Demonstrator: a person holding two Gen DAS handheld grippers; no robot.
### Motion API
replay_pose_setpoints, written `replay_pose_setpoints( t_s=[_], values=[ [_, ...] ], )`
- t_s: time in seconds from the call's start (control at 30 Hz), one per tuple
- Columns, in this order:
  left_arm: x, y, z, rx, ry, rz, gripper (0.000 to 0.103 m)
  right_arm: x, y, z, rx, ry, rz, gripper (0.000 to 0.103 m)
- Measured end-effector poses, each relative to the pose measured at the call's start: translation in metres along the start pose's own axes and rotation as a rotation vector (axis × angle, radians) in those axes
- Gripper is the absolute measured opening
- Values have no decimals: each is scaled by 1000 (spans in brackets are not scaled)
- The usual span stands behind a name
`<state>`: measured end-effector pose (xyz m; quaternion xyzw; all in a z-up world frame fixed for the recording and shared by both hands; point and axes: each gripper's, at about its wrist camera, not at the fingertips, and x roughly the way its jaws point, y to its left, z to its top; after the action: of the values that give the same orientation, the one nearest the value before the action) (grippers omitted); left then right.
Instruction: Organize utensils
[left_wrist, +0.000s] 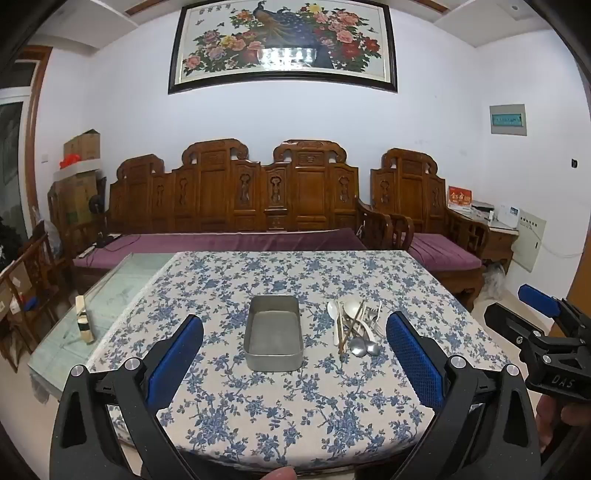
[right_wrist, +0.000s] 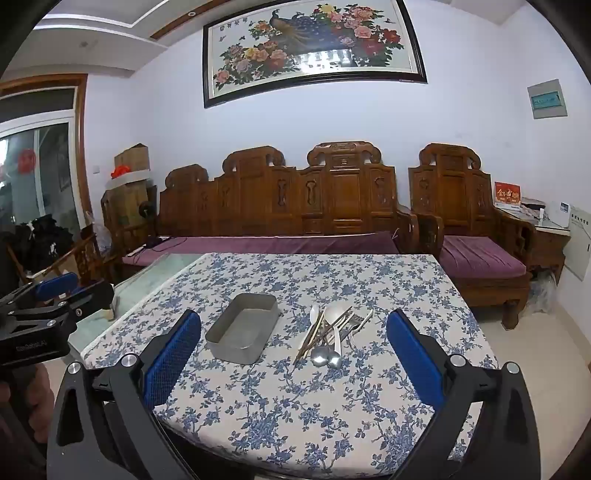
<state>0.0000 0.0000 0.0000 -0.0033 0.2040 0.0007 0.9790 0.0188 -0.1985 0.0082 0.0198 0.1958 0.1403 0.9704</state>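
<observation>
Each gripper, left (left_wrist: 294, 352) and right (right_wrist: 293, 349), has two black plastic arms with triangular cutouts; silver round screws sit at the joints; the fingers (left_wrist: 176, 360) carry blue meshed pads (white lettering marks both black bodies).

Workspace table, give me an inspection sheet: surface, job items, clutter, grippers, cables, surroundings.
Surface: table under a blue floral cloth; bare glass strip at its left.
Job's things: empty metal tray; utensil pile beside it on its right, with spoons, forks and chopsticks overlapping.
Clutter: small wooden block on the glass strip.
Grippers: left gripper open, empty; right gripper open, empty; both short of the tray.
Cables: dark cord on the wooden sofa cushion.
Surroundings: armchair, framed peacock painting, cardboard boxes.
</observation>
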Motion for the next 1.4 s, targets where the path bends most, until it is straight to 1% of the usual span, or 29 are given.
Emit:
replay_pose_setpoints(
  t_s=[0.37,0.7,1.4],
  values=[
    [1,0,0,2,-1,-2,96,0,0,0,5,5,3,101],
    [-6,-5,9,3,-9,-2,96,0,-1,0,5,4,3,101],
    [-10,-3,5,2,-20,-7,96,0,-1,1,5,4,4,101]
  ],
)
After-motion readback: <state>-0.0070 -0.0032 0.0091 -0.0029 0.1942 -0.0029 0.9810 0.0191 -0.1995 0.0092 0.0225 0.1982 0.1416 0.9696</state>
